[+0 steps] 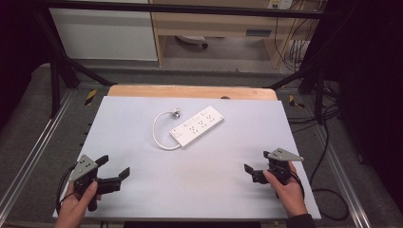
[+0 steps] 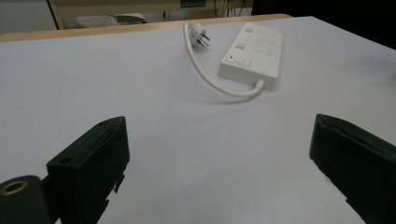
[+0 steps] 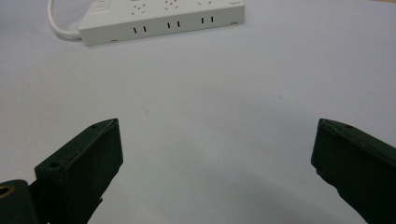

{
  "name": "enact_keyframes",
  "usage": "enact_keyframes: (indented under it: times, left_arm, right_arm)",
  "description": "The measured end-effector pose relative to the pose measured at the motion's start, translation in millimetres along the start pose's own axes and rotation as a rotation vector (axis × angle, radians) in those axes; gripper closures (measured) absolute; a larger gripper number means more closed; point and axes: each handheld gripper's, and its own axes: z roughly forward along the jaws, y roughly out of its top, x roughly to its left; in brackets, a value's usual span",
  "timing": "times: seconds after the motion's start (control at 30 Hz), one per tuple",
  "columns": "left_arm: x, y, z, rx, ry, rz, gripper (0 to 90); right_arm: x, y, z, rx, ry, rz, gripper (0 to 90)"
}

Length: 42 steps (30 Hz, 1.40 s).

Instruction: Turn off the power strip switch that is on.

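Power strip (image 1: 197,126), white, lies flat near table centre, slightly toward 12 o'clock, long axis running from 7 to 1 o'clock in the high view. Switch end sits at the 7 o'clock end; sockets face up. Short white cord (image 1: 159,131) leaves that end, loops out toward 9 o'clock and curls back up to the plug (image 1: 176,113), which rests on the table just beside the strip's 11 o'clock side, not touching it as far as visible. Left gripper view shows the plug (image 2: 201,39) prongs pointing away and a small red mark by the switch on the strip (image 2: 252,51). Right gripper view shows the strip's (image 3: 163,18) long side with paired slots.

Table (image 1: 142,190) has a pale grey-white mat on top, wooden edge showing at 12 o'clock.

Left gripper (image 1: 114,166) sits at 8 o'clock from the strip, well apart, held by left hand (image 1: 78,204); jaws spread wide, nothing between them, same in its own view (image 2: 219,163). Right gripper (image 1: 255,162) sits at 4 o'clock, well apart, held by right hand (image 1: 287,190); jaws spread wide and empty in its own view (image 3: 217,163).
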Motion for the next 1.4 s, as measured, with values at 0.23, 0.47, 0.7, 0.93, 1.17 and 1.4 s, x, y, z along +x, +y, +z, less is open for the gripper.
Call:
enact_keyframes:
  times: [0.23, 0.47, 0.7, 0.93, 1.17, 1.4]
  left_arm:
    - [-0.5, -0.2, 0.8, 0.002, -0.004, 0.003, 4.9]
    - [-1.2, -0.6, 0.8, 0.003, -0.008, 0.001, 5.0]
    - [-1.3, -0.9, 0.7, 0.004, -0.009, -0.003, 5.0]
    - [-0.5, -1.3, 0.6, 0.006, -0.011, -0.008, 5.1]
    - [-0.3, -1.6, 0.6, 0.005, -0.010, -0.009, 5.1]
    - [-0.3, -1.7, 0.8, 0.006, -0.006, -0.008, 5.1]
  right_arm:
    - [7.7, 1.7, 1.3, 0.012, 0.010, 0.012, 3.8]
    - [14.5, 6.3, 4.4, 0.022, 0.039, 0.035, 4.6]
    - [17.3, 20.8, 7.2, 0.013, 0.042, 0.011, 4.6]
    - [20.1, 34.4, 16.7, 0.017, 0.051, 0.000, 7.6]
    - [25.7, 43.9, 27.5, 0.032, 0.062, -0.028, 6.1]
    - [30.4, 54.6, 33.2, 0.030, 0.069, -0.049, 7.6]
